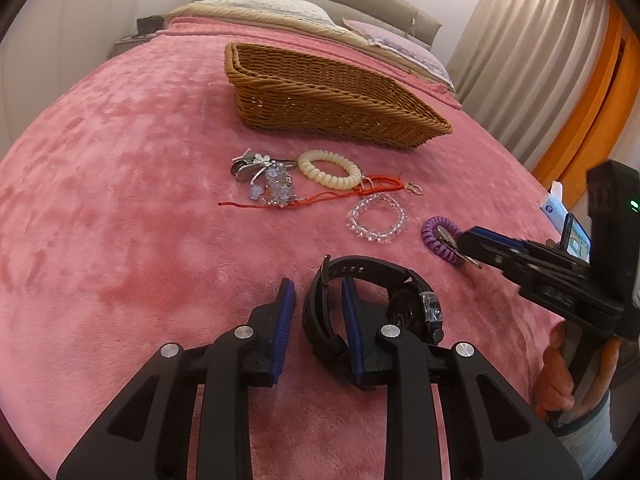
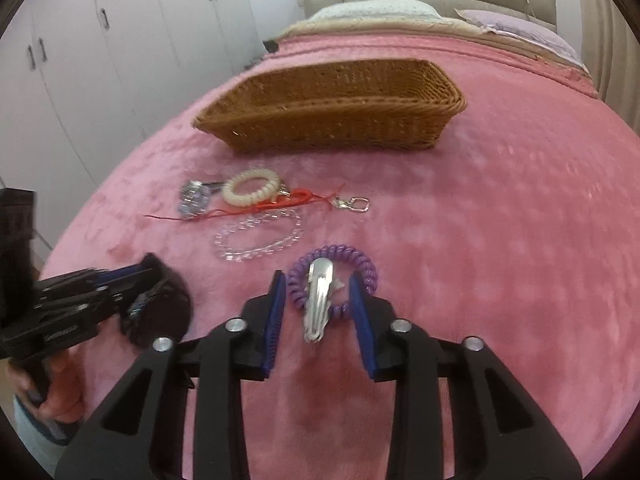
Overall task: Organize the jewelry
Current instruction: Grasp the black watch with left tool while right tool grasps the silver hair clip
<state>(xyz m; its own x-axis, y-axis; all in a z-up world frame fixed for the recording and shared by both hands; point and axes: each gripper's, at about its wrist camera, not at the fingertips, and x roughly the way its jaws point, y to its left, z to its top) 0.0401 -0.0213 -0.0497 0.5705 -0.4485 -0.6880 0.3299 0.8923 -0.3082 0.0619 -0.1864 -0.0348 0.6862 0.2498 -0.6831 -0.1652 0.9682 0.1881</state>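
Observation:
A brown wicker basket (image 1: 332,96) (image 2: 332,108) stands on the pink blanket. In front of it lie a cream coil bracelet (image 1: 330,168), a red cord (image 1: 320,198), a silver flower clip (image 1: 264,172), a clear bead bracelet (image 1: 378,216) and a purple coil band (image 2: 334,278) with a silver clip (image 2: 318,300) on it. My left gripper (image 1: 316,304) is open, its right finger inside the strap loop of a black watch (image 1: 372,304). My right gripper (image 2: 320,300) is open around the purple coil band and clip.
The pink blanket (image 1: 140,200) covers the bed, with pillows (image 2: 376,12) and a headboard at the far end. White wardrobe doors (image 2: 100,40) stand left. Curtains (image 1: 540,60) hang on the right. The bed's edge is close on the right in the left wrist view.

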